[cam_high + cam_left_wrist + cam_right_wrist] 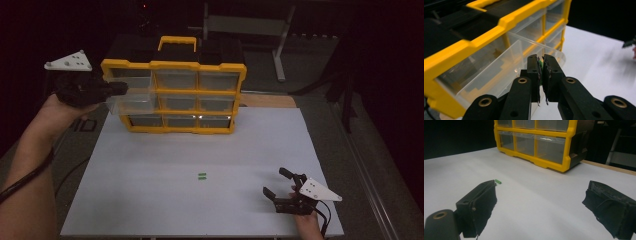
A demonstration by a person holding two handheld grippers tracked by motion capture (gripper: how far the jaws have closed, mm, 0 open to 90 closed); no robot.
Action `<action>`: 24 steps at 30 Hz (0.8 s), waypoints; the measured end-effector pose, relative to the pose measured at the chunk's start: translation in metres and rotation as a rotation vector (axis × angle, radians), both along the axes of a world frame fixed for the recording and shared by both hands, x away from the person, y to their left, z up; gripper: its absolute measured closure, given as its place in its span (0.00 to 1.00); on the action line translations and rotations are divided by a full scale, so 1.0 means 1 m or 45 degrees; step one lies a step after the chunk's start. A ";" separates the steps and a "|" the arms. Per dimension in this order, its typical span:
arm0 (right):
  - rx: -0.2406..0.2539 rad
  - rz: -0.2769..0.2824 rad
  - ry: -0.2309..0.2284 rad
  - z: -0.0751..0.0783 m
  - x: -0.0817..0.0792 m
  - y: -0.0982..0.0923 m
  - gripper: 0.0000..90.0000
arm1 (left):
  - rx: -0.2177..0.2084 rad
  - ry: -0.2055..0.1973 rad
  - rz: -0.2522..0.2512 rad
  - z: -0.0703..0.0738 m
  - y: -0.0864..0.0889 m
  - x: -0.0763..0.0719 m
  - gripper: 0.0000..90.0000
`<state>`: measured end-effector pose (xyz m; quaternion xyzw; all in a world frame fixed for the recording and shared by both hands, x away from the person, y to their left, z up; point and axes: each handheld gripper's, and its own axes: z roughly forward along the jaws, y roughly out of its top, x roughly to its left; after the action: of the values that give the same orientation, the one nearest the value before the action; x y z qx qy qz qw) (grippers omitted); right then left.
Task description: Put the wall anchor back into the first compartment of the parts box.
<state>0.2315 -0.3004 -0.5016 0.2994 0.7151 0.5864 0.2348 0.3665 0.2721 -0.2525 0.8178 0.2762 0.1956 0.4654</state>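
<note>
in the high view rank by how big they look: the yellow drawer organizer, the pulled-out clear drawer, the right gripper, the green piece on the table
1. yellow drawer organizer
2. right gripper and pulled-out clear drawer: look about alike, and the gripper is nearer the camera, so unranked
3. green piece, smallest by far

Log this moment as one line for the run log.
left gripper: shut on green piece, at open drawer | right gripper: open, on table | green pieces: on table
</note>
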 end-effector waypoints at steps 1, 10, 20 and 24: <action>-0.002 -0.002 0.000 0.000 0.000 0.000 0.11 | 0.000 0.000 0.000 0.000 0.000 0.000 0.92; -0.005 -0.002 0.002 0.000 0.000 -0.001 0.11 | -0.082 0.045 0.125 -0.008 0.005 0.007 0.79; -0.008 -0.001 0.002 0.000 0.000 0.000 0.11 | -0.106 0.106 0.072 -0.001 -0.007 0.006 0.05; -0.002 -0.003 0.000 0.000 0.000 -0.001 0.11 | -0.116 0.092 0.027 0.002 -0.014 0.001 0.00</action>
<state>0.2316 -0.3013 -0.5015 0.3000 0.7153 0.5856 0.2355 0.3676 0.2579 -0.2509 0.7994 0.3099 0.1580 0.4898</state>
